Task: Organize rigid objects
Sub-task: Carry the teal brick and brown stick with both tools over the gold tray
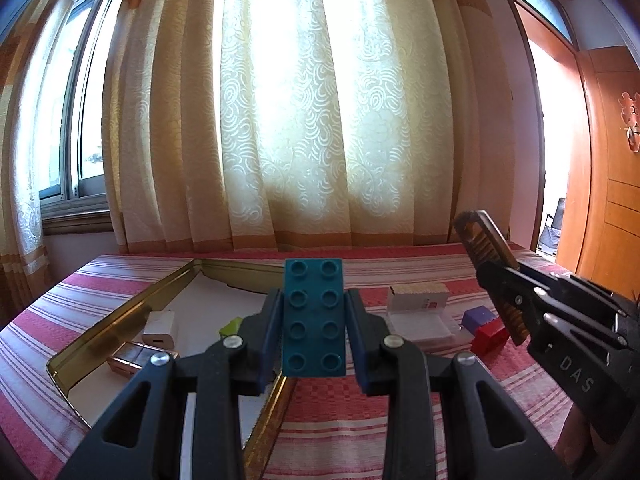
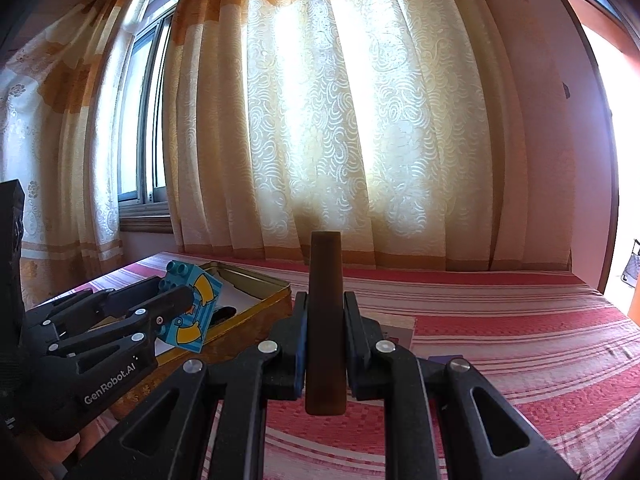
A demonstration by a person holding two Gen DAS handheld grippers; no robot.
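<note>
**Both grippers loaded above the striped worktop**

The left gripper (image 1: 313, 320) pinches a teal studded brick (image 1: 314, 316) between its fingers, studs facing the camera, held up over the right-hand rim of the gold tin (image 1: 120, 312). From the right wrist view the brick's side carries a blue sticker with yellow arrows.

The right gripper (image 2: 325, 336) pinches a dark brown comb (image 2: 325, 320) edge-on and upright, well to the right of the tin; in the left wrist view its teeth show.

Inside the tin lie a white charger (image 1: 160, 330), a copper-coloured box (image 1: 130, 359) and something yellow-green (image 1: 231, 326). Right of the tin, on the red-striped cloth (image 1: 340, 420), sit a white box (image 1: 418, 294), a clear case (image 1: 424, 326), a purple block (image 1: 478, 317) and a red block (image 1: 491, 338).
</note>
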